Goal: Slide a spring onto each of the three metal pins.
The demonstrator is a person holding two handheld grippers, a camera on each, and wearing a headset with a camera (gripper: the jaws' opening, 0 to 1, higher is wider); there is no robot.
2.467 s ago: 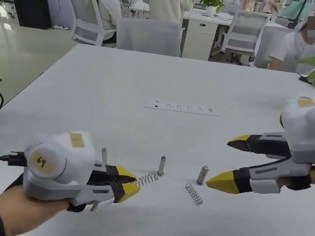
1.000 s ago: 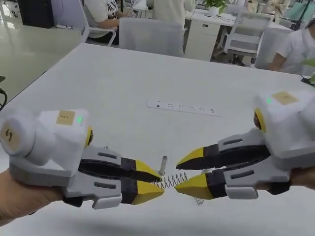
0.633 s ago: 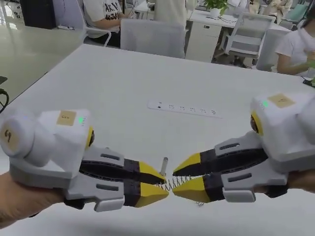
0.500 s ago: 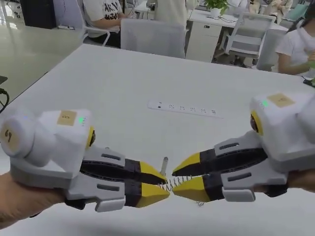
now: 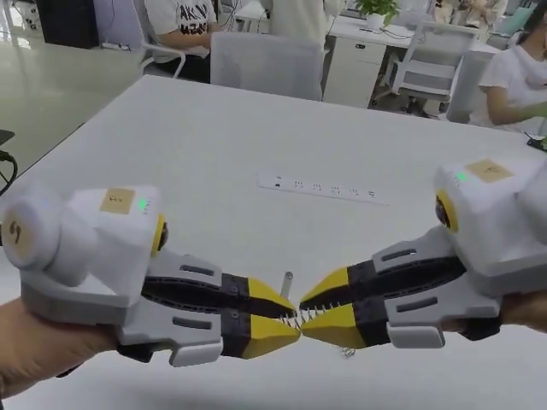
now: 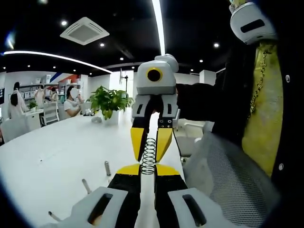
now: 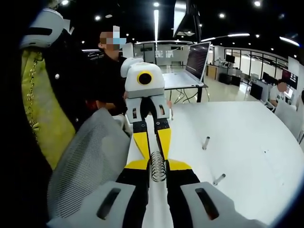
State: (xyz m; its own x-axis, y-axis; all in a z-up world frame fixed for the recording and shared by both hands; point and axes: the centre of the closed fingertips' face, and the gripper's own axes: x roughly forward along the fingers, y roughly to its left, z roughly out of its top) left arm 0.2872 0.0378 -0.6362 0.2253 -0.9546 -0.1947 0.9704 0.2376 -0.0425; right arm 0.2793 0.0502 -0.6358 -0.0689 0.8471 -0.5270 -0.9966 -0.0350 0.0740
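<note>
Left gripper point(image 5: 293, 324) and right gripper point(image 5: 308, 314) meet tip to tip; each clamps one end of the spring point(image 6: 148, 155); a metal pin point(image 5: 287, 283) stands upright just behind.

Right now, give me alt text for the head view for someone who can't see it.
The left hand-held gripper and the right hand-held gripper meet tip to tip above a white table, each pinching one end of a spring. A metal pin stands just behind it, a power strip lies farther back, and people sit beyond.
</note>
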